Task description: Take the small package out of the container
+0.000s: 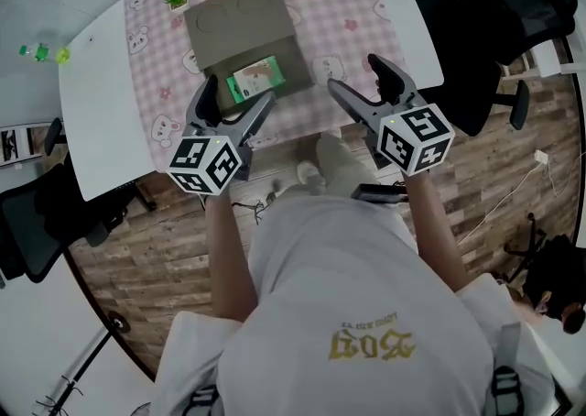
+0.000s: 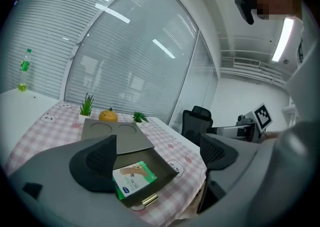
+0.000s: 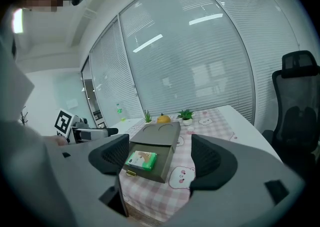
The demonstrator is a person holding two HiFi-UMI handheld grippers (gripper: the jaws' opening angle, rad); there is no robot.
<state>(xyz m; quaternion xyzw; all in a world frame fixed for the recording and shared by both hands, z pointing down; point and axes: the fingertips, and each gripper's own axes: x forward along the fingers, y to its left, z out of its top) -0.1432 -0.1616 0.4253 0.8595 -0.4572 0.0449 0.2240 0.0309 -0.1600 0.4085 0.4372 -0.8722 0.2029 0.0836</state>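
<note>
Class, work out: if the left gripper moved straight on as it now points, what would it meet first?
Probably the open drawer at its front edge, then the small package inside; depth is unclear.

nothing legible anywhere
the small package (image 1: 254,78) carries print on its green-and-white face, too small to read; the gold print (image 1: 371,344) on the person's white shirt (image 1: 320,268) shows upside down and cannot be made out.
</note>
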